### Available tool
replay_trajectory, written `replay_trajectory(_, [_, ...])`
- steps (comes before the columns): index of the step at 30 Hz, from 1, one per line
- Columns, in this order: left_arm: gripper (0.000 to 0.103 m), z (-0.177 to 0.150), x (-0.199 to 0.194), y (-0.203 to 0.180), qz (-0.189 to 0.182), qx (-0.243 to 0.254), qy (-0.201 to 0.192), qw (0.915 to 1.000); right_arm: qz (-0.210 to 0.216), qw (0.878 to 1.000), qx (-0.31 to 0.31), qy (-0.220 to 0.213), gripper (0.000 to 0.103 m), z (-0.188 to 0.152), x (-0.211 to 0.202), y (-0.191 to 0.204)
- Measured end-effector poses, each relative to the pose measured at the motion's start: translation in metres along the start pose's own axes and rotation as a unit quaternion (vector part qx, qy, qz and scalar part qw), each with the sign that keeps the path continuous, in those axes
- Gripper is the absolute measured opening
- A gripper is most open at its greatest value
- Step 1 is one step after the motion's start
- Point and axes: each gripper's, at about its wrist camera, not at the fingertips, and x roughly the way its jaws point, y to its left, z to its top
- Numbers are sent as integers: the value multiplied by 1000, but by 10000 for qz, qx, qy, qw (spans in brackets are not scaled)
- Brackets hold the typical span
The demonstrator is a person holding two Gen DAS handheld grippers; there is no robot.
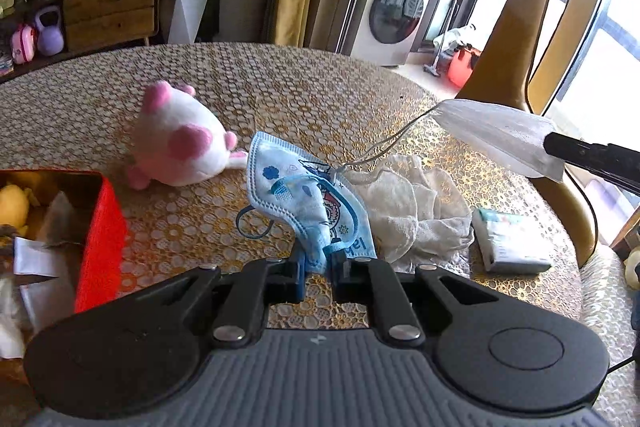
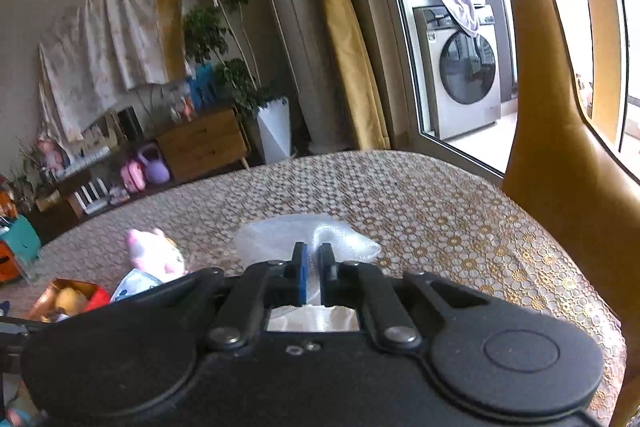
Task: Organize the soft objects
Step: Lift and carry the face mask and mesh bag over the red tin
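The left gripper (image 1: 319, 264) is clamped on the lower edge of a blue printed face mask (image 1: 304, 195), which stands lifted above the table (image 1: 320, 83) with its ear loop dangling. The right gripper (image 2: 313, 269) pinches a white face mask (image 2: 308, 233), also held clear of the lace cloth; in the left wrist view that mask (image 1: 500, 135) hangs over the table's right edge, its thin loop trailing toward a crumpled white cloth (image 1: 416, 207). Near the right edge lies a tissue pack (image 1: 508, 243). A pink-and-white plush toy (image 1: 180, 139) lies left of centre, and a red box (image 1: 102, 227) sits at the left edge. The table's far half lies open. Only the left wrist view shows the cloth and pack.
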Motion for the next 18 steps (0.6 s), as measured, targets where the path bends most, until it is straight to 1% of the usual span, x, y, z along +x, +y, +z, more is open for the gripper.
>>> replay_trajectory(5, [11, 1, -29, 14, 15, -33, -73, 10000, 171, 9998, -67, -120, 5, 2, -24, 16])
replay_trajectory(9, [11, 0, -52, 33, 118, -71, -164, 9998, 292, 9990, -121, -312, 5, 5, -40, 33])
replay_trajectory(13, [12, -1, -75, 60, 289, -174, -278, 9990, 469, 9982, -212, -314, 5, 6, -46, 50])
replay_trajectory(18, [12, -2, -98, 92, 457, -288, -334, 9980, 696, 9965, -385, -241, 5, 4, -42, 82])
